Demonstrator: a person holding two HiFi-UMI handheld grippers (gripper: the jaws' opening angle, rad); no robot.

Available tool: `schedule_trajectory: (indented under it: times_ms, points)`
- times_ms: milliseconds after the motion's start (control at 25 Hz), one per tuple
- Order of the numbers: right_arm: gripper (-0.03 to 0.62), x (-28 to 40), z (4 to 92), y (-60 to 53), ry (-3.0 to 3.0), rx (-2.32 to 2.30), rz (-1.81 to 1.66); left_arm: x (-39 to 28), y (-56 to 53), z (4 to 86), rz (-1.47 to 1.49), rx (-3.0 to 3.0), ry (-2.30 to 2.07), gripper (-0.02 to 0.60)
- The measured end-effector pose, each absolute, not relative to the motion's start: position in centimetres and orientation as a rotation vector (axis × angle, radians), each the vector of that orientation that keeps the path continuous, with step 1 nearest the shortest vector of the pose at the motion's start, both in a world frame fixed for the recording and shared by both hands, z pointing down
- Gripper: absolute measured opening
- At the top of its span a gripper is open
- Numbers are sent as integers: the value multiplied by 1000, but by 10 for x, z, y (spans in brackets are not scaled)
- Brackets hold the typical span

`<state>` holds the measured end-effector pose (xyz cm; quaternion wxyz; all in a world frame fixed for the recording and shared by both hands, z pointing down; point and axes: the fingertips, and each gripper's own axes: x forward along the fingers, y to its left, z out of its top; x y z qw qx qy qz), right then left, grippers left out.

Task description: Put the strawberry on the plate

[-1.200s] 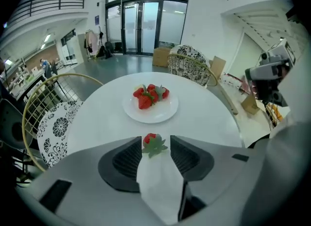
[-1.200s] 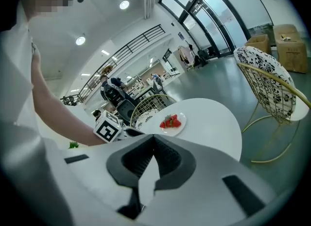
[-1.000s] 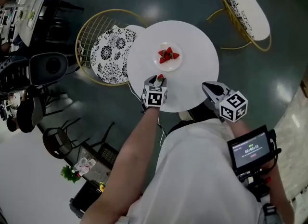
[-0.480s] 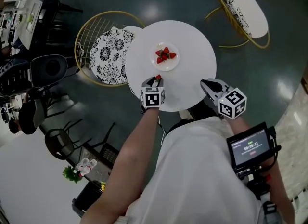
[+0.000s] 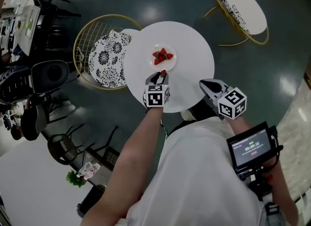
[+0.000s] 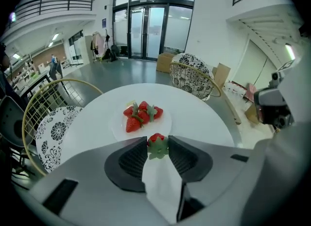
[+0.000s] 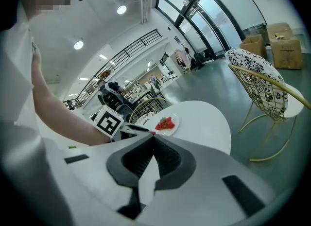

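A red strawberry (image 6: 156,144) with a green leafy cap sits pinched between the pads of my left gripper (image 6: 157,147). In the head view the same strawberry (image 5: 163,72) shows at the tip of the left gripper (image 5: 160,77), just short of the near rim of the small white plate (image 5: 170,63). The plate (image 6: 118,129) holds several strawberries (image 6: 141,114) in a heap. My right gripper (image 5: 204,85) hangs shut and empty over the table's near right edge, its tips meeting in the right gripper view (image 7: 154,137).
The plate sits on a round white table (image 5: 194,50). A gold wire chair with a black-and-white cushion (image 5: 104,57) stands against its left side, and a second such chair (image 5: 240,6) stands at the far right. Dark office chairs (image 5: 46,77) crowd the left.
My left gripper has carried the strawberry a little forward, closer to the plate's near rim. The right gripper has stayed by the table's near right edge.
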<state>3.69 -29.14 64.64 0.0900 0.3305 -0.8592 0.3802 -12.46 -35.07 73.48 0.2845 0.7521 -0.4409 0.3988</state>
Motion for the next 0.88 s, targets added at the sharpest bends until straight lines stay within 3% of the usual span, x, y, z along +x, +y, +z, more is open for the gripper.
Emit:
schedule_trajectory:
  times_ms: [880]
  points:
    - [6,49,653,-294,-2507,1049,1166,-118,-385,758,1276,2077,-1131,144]
